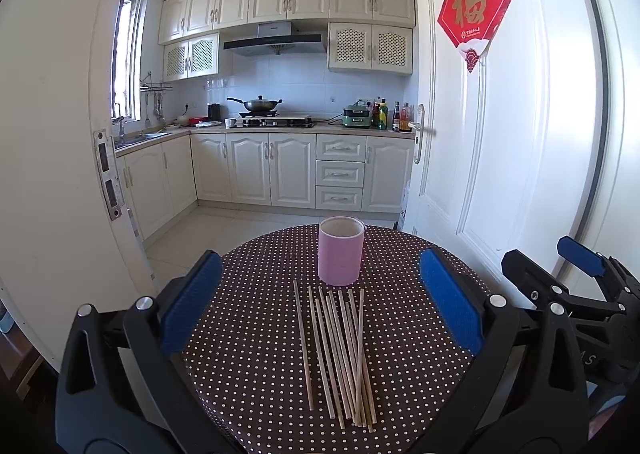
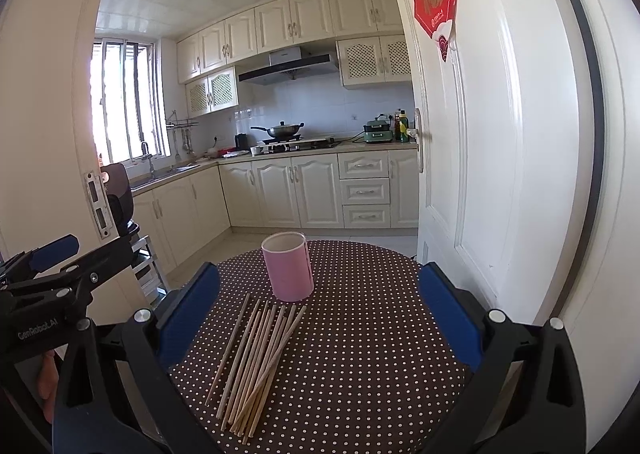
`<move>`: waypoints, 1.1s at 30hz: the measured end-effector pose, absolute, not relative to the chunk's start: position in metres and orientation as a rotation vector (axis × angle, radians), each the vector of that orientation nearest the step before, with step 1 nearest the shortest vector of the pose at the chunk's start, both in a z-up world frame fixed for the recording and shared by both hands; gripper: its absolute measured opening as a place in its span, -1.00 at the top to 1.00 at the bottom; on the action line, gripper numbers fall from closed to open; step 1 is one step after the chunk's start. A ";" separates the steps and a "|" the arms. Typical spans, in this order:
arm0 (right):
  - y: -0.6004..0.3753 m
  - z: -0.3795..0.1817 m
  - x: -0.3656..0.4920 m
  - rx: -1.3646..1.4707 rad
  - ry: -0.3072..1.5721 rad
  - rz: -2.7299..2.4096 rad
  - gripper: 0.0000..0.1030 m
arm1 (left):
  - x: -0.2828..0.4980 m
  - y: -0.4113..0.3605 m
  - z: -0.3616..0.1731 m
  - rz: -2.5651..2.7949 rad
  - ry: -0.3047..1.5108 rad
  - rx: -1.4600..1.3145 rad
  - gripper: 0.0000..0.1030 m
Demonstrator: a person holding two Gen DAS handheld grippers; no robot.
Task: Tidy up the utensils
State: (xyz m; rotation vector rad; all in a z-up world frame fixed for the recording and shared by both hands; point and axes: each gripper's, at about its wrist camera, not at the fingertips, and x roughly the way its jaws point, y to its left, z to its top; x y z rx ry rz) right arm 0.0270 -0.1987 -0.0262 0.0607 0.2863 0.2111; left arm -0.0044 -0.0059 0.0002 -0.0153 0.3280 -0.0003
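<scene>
Both grippers, left [image 1: 320,310] & right [image 2: 316,314], are held wide apart w/ nothing gripped. Chopsticks [image 1: 340,354] are fanned on the dotted table [image 1: 400,354], just before the empty pink cup [image 1: 341,250]. Risk: overlapping sticks get dragged or scattered if one is pinched; cup may be tipped by a nudge.

A pink cylindrical holder [image 1: 341,250] stands upright and empty. Just in front of it, wooden chopsticks [image 1: 340,354] lie flat in a loose bundle, roughly parallel, a few crossing, tips toward the holder.
</scene>
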 end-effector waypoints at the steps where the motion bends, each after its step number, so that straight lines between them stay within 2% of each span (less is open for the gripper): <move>1: -0.199 -0.026 0.027 0.062 0.287 0.211 -0.87 | -0.004 -0.006 0.000 -0.001 0.329 -0.015 -0.88; 33: -0.192 -0.032 0.046 0.020 0.342 0.184 -0.87 | 0.010 0.001 -0.005 0.007 0.366 -0.026 -0.88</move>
